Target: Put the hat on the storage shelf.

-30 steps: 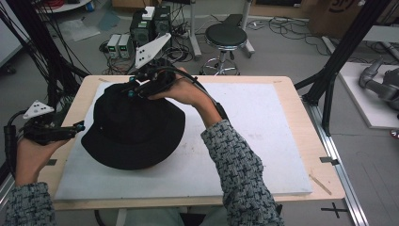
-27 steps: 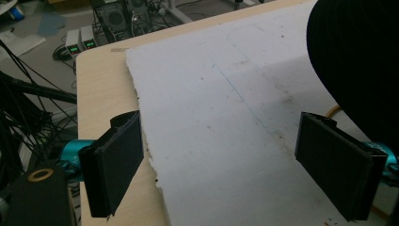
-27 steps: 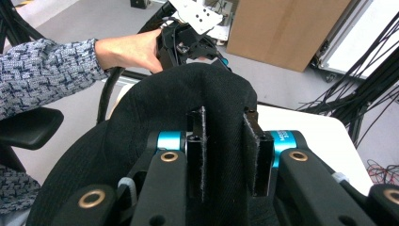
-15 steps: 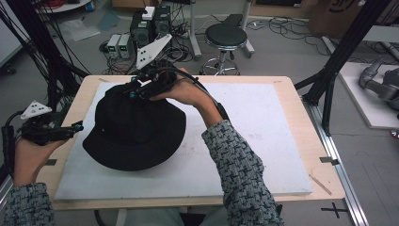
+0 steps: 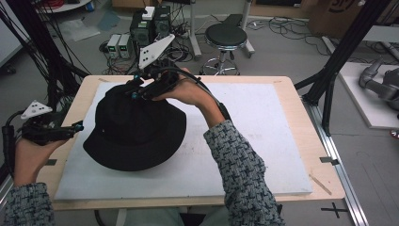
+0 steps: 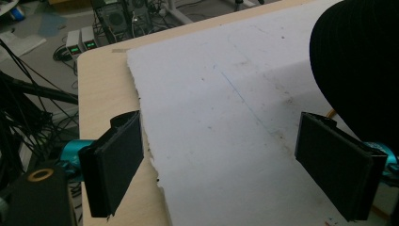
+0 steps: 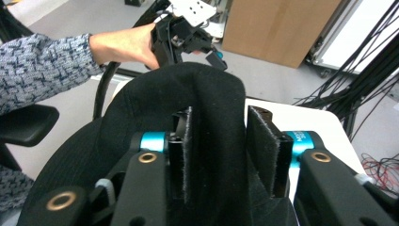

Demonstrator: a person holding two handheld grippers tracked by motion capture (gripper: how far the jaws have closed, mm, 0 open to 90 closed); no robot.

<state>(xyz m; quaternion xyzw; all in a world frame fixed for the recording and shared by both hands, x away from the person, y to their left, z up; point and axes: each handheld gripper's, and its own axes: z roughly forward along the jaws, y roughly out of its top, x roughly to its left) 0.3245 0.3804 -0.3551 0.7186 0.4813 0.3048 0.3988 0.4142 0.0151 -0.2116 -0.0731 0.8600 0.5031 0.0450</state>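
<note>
The right gripper (image 5: 133, 90), at the black bucket hat's (image 5: 134, 129) twelve o'clock edge, has just been opening, its part-open jaws loosening on the fabric fold between them: a release, likely. The left gripper (image 6: 235, 160) gapes wide, empty, at nine o'clock.

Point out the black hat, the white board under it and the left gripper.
black hat (image 5: 134, 129): high view, on its crown.
white board (image 5: 254, 136): high view, on its bare right half.
left gripper (image 6: 221, 162): left gripper view, midway between its open pads, beside the hat.

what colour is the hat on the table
Black all over; the hat shows best in the high view, lying on the white mat.
</note>
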